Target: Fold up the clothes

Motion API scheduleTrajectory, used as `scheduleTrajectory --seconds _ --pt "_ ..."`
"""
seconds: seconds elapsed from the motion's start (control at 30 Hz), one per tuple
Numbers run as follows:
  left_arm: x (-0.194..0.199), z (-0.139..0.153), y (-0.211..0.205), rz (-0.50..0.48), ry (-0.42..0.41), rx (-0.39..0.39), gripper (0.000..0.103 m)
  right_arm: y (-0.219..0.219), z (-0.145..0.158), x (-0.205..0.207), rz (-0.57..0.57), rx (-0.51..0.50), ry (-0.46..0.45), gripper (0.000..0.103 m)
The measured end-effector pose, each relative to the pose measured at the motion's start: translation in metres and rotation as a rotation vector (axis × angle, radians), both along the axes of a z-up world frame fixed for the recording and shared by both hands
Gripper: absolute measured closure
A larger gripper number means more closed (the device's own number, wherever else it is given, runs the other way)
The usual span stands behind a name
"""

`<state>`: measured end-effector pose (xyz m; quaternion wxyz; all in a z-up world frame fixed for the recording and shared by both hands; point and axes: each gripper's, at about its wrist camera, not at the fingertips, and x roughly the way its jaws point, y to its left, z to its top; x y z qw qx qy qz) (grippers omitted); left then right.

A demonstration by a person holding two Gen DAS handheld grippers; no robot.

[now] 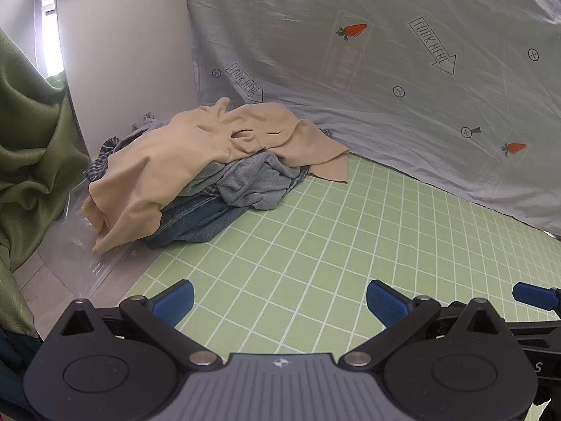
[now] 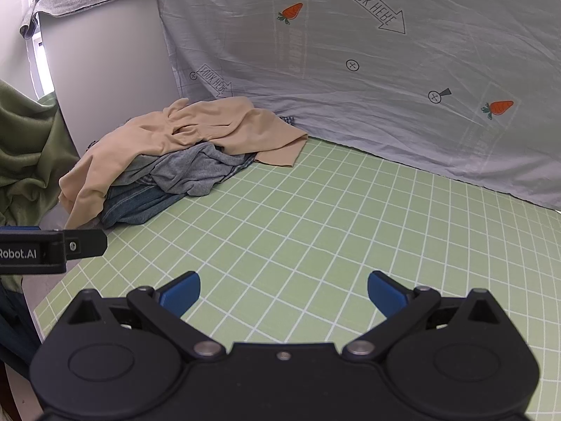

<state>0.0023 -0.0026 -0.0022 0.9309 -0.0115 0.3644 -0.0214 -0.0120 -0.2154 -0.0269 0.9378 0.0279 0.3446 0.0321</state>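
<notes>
One heap, several garments

One beige garment [image 1: 168, 161], one grey [image 1: 252, 186], one denim [image 1: 196, 221] — two carrots and two arrows on the sheet [image 1: 385, 105].

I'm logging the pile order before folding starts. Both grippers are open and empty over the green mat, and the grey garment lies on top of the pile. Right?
Not quite: the beige garment lies on top of the pile, and the grey garment sits under it, as the left wrist view shows. The left gripper and right gripper are open and empty over the green mat.

Beige garment [image 1: 168, 161] over grey and denim-blue clothes, white-gridded green mat [image 1: 350, 245], carrot-print sheet [image 1: 385, 70] (pale grey)
</notes>
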Motion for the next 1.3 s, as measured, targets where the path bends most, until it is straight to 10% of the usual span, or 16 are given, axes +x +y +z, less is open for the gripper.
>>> scheduleTrajectory --seconds 1.3 --pt "0.035 -0.008 0.008 0.007 0.026 0.006 0.000 -0.002 -0.002 0.031 0.008 -0.014 0.007 0.000"
